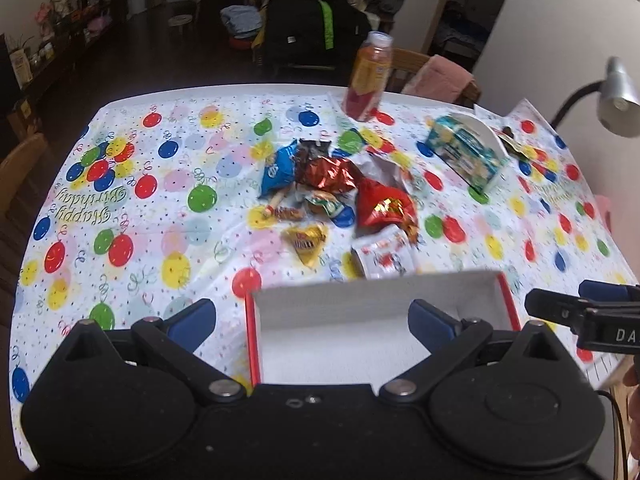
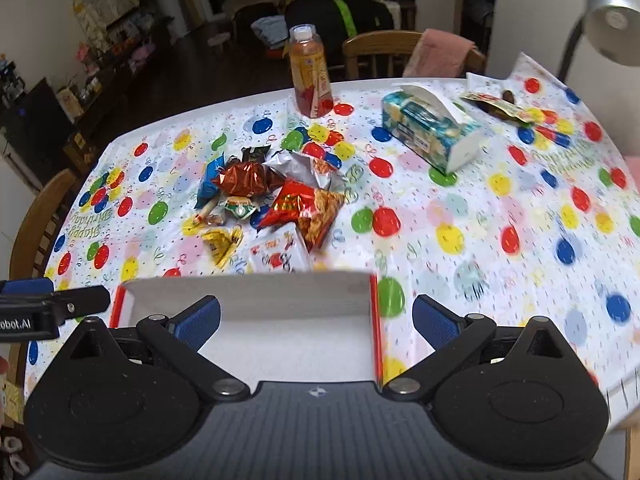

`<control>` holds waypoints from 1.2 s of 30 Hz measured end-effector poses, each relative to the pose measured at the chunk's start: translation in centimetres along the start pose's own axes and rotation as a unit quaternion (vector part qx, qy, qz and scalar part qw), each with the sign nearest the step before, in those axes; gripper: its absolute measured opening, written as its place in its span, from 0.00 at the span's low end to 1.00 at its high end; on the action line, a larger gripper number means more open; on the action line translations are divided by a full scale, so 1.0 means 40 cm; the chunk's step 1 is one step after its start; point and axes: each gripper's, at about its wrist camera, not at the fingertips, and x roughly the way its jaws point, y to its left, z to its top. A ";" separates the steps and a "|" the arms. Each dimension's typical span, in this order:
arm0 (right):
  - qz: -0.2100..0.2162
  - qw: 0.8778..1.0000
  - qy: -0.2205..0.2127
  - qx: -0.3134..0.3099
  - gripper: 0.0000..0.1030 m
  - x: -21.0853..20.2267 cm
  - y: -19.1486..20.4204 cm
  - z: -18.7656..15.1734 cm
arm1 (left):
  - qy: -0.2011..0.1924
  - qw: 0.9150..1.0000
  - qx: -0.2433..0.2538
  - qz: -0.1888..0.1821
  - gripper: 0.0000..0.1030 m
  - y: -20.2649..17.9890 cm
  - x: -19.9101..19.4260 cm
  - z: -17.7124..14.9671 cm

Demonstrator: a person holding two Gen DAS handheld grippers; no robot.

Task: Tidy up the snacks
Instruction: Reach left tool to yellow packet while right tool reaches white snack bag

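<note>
Left wrist view: left gripper point(image 1: 312, 320) and right gripper point(image 2: 316, 318), jaws apart, empty, above red-rimmed box point(image 1: 506, 292). Snack pile point(image 1: 328, 196) just beyond; bottle point(image 1: 366, 76), tissue box point(image 1: 464, 152) farther back.

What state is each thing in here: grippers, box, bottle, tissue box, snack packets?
Left gripper: open, empty.
Right gripper: open, empty.
Red-edged white cardboard box: open-topped, empty.
Capped orange drink bottle: upright, closed.
Blue-green tissue box: lying flat, top flap torn up.
Red crinkled snack bag: lying in the pile, outside the box.
</note>
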 end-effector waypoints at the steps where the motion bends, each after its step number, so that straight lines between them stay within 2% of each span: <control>1: 0.000 1.000 0.004 -0.004 1.00 0.017 -0.003 0.018 | 0.003 1.000 -0.004 0.002 1.00 0.004 0.014 0.015; 7: 0.022 0.999 0.034 -0.019 1.00 0.129 -0.010 0.115 | 0.005 1.000 -0.012 0.019 1.00 0.021 0.104 0.104; 16: 0.046 0.991 0.111 -0.058 0.99 0.319 0.053 0.188 | 0.074 0.997 -0.022 0.012 0.99 0.028 0.286 0.200; 25: 0.033 0.982 0.165 -0.086 0.99 0.461 0.107 0.176 | 0.136 0.990 -0.031 0.020 0.95 0.020 0.448 0.221; 28: 0.024 0.980 0.178 -0.092 0.99 0.498 0.119 0.181 | 0.160 0.987 -0.030 0.020 0.91 0.018 0.496 0.220; 30: 0.019 0.978 0.186 -0.096 0.93 0.518 0.126 0.184 | 0.166 0.985 -0.031 0.028 0.89 0.020 0.520 0.218; 36: 0.019 0.972 0.212 -0.102 0.87 0.562 0.142 0.184 | 0.194 0.980 -0.040 0.017 0.79 0.026 0.571 0.210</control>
